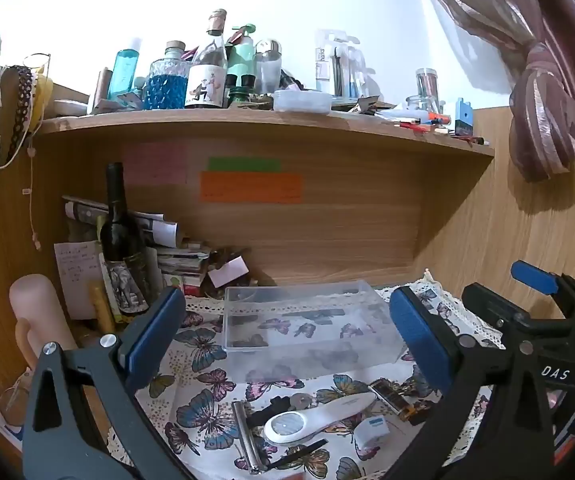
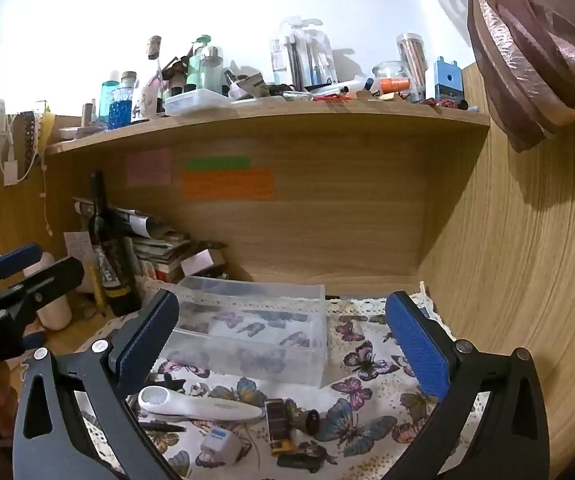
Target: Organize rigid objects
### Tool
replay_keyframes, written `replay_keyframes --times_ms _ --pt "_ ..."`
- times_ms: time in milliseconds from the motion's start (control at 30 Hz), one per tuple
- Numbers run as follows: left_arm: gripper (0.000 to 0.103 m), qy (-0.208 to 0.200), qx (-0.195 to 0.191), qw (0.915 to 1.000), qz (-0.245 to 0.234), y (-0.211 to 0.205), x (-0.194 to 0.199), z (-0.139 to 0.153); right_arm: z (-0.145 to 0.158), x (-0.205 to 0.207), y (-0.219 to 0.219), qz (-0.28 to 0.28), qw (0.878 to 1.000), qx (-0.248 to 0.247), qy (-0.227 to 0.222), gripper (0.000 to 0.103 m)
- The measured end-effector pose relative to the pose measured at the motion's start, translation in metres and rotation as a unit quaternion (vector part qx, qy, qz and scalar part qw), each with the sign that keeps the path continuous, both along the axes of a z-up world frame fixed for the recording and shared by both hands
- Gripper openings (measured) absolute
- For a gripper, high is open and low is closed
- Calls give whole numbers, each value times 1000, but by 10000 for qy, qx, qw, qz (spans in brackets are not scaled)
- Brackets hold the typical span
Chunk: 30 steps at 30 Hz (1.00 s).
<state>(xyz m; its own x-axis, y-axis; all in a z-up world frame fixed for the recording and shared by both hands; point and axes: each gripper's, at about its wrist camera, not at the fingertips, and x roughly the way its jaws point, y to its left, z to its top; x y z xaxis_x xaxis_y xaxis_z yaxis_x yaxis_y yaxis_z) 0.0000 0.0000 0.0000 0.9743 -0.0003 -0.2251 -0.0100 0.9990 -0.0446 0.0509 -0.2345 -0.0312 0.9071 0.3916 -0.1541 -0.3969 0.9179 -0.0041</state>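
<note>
Both claws are hanging wide open with nothing in them, left claw (image 1: 287, 328) and right claw (image 2: 283, 344). Nearest, the small stuff is lying on the desk (image 2: 371, 364) just below the fingers: white handheld gadget (image 2: 199, 403) with its long axis running left-right, a small white cube (image 2: 219, 442), a dark bottle (image 2: 277, 424). Further back the clear bin (image 2: 255, 328) is sitting empty, straight ahead. I'm guessing the right claw is nearer the bottle, the left nearer the gadget's round head.
</note>
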Motion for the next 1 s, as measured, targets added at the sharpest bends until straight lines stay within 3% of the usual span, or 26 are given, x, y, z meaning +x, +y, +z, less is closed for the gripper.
replay_keyframes --times_ms 1000 --pt "103 -112 -62 9999 2 4 -2 2 9 -13 2 138 9998 124 -120 103"
